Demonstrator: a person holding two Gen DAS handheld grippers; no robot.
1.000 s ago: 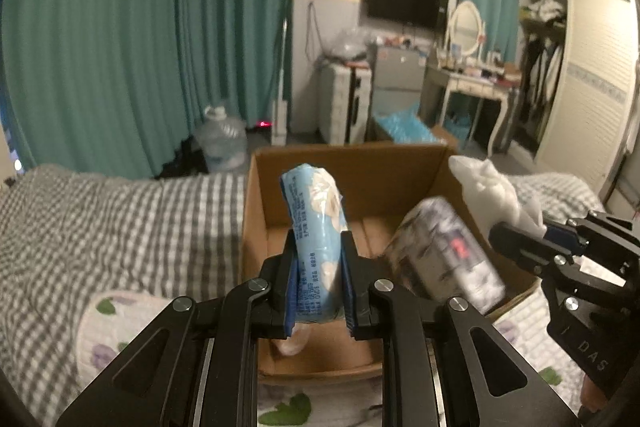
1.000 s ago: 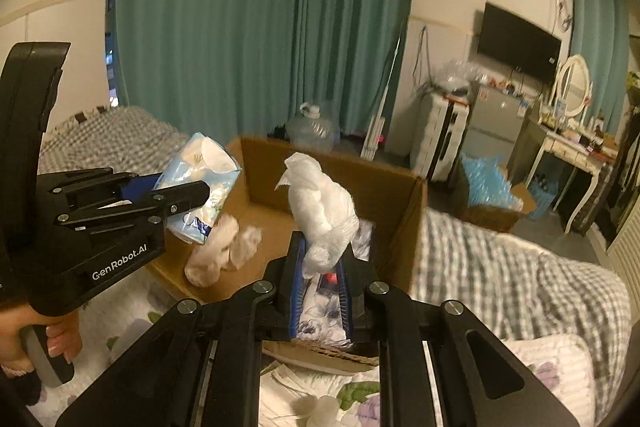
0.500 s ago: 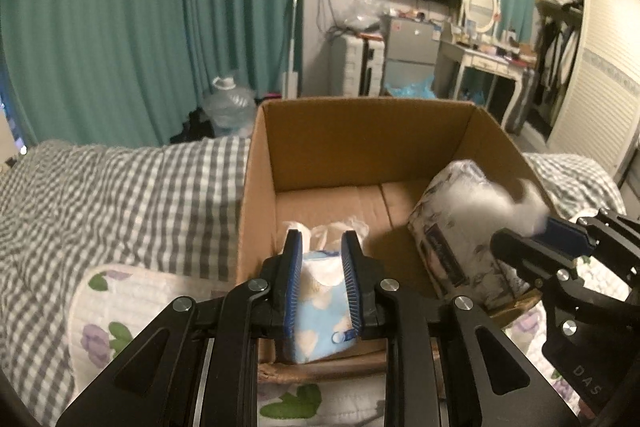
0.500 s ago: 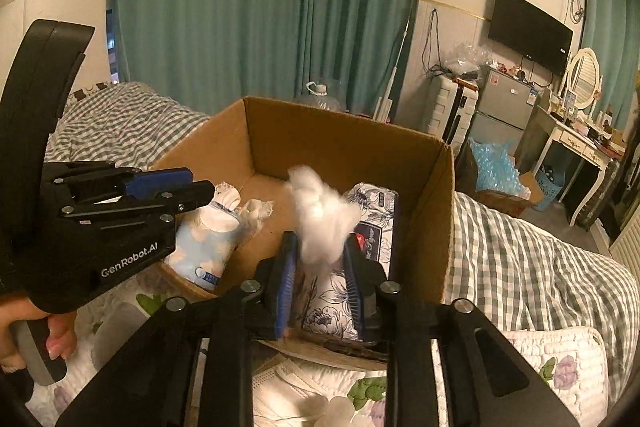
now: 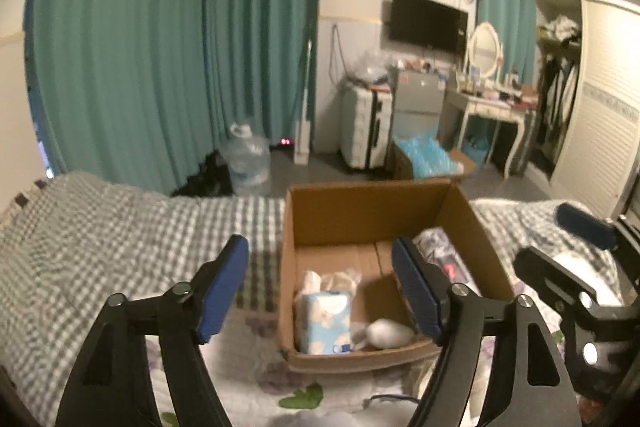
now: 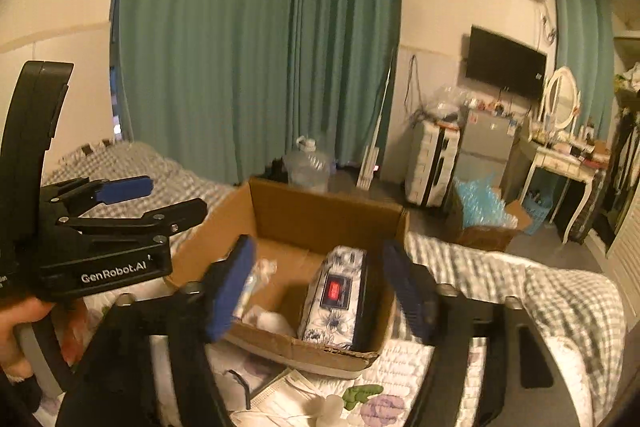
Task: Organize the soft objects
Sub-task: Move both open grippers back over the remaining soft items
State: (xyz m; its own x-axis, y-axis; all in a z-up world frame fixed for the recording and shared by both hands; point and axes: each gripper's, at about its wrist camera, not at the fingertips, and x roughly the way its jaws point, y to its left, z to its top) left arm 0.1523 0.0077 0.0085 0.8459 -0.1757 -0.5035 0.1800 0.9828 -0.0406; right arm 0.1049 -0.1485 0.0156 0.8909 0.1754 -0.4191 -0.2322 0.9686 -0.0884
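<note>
Both grippers — left gripper [image 5: 320, 287] and right gripper [image 6: 316, 283] — hung spread and empty above the brown cardboard box [image 5: 368, 203] at frame centre, the pale-blue tissue pack [image 5: 325, 323] inside; next, I judged, came another soft item.

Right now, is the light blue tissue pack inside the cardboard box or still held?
Inside. The light blue tissue pack stands on the floor of the cardboard box; the left hand-held gripper is open and empty above it.

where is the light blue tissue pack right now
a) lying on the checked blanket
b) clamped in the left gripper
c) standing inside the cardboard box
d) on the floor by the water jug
c: the tissue pack stands in the near left corner of the cardboard box, and the left gripper is open and holds nothing.
</note>
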